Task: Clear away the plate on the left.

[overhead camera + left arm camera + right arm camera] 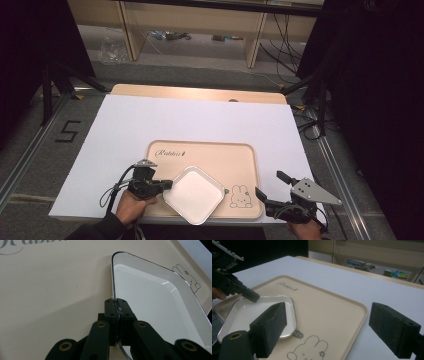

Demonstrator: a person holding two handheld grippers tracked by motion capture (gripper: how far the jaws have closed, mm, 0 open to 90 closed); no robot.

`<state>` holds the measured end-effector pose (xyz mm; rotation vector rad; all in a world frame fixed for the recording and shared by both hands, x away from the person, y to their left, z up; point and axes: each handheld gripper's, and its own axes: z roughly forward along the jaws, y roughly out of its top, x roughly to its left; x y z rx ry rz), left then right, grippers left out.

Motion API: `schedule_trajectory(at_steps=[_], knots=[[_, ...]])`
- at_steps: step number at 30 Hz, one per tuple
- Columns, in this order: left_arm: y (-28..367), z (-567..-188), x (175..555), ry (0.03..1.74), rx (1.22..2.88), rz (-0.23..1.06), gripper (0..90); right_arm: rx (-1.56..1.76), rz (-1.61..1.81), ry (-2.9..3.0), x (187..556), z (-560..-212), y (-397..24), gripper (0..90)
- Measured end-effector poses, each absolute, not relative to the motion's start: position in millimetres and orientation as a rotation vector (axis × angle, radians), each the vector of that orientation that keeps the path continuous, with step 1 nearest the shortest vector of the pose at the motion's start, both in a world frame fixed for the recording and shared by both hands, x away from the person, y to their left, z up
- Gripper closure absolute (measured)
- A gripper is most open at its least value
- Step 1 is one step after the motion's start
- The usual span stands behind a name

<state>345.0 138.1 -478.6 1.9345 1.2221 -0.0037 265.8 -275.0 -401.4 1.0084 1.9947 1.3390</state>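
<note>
a: so where's the plate [193,194] sitting?

b: on the tray [210,152], down in its near half, turned so it looks like a diamond from above. one corner hangs just past the tray's near edge. the rabbit drawing [240,196] on the tray is right beside the plate, on the side away from the left gripper.

a: and the left gripper [167,185]?

b: clamped on the plate. in its own view the two black jaws are pressed together with the plate's thin rim pinched between them, at the plate's left edge. the hand [131,206] holding it comes in over the tray's near left corner.

a: right one?

b: the right gripper [272,191] is off the tray, just past its right edge, over the white sheet [125,130]. jaws spread wide, nothing between them. in its own view they frame the tray's right half with the rabbit drawing low in the middle.

a: anything else on the tray?

b: just a cursive word printed by its far left corner. i can't read it cleanly.
</note>
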Motion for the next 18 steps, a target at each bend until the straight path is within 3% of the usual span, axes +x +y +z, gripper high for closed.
schedule_trajectory(at_steps=[18], knots=[[136,-486,357,1.299,1.905,0.069,87.9,1.011,1.355,1.991,266,-402,-275,15.2]])
